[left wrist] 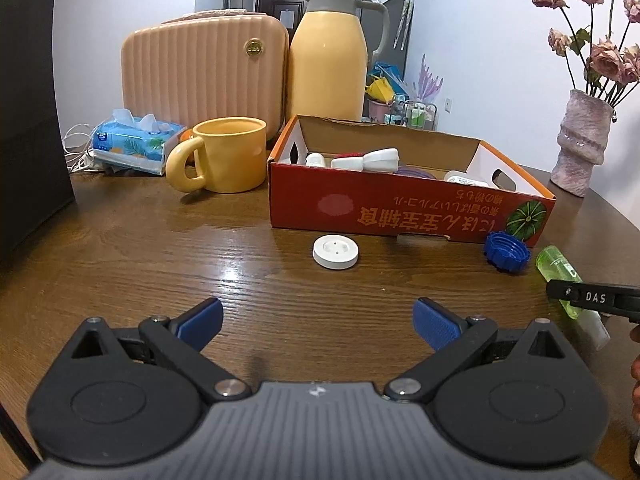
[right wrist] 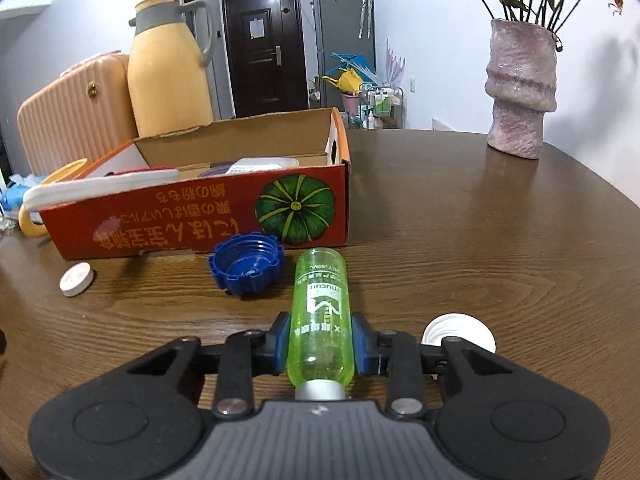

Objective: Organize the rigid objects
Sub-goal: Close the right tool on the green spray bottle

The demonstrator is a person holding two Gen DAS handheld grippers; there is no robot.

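A green translucent bottle (right wrist: 321,316) lies on the wooden table (right wrist: 480,248), neck toward the camera, and my right gripper (right wrist: 321,344) is shut on it, blue pads pressing both sides. In the left wrist view the same green bottle (left wrist: 554,266) shows at the right edge under the right gripper's black finger. A blue ridged cap (right wrist: 246,266) (left wrist: 506,251) and a white round disc (right wrist: 77,279) (left wrist: 337,252) lie in front of the red cardboard box (right wrist: 192,224) (left wrist: 400,208), which holds several white items. My left gripper (left wrist: 318,322) hovers open above bare wood, nothing between its pads.
A yellow mug (left wrist: 224,155), tissue pack (left wrist: 134,142), peach case (left wrist: 204,68) and yellow thermos (left wrist: 328,52) stand behind and left of the box. A pink vase (right wrist: 520,88) with dried flowers stands at the far right. A white lid (right wrist: 460,330) lies beside the right gripper.
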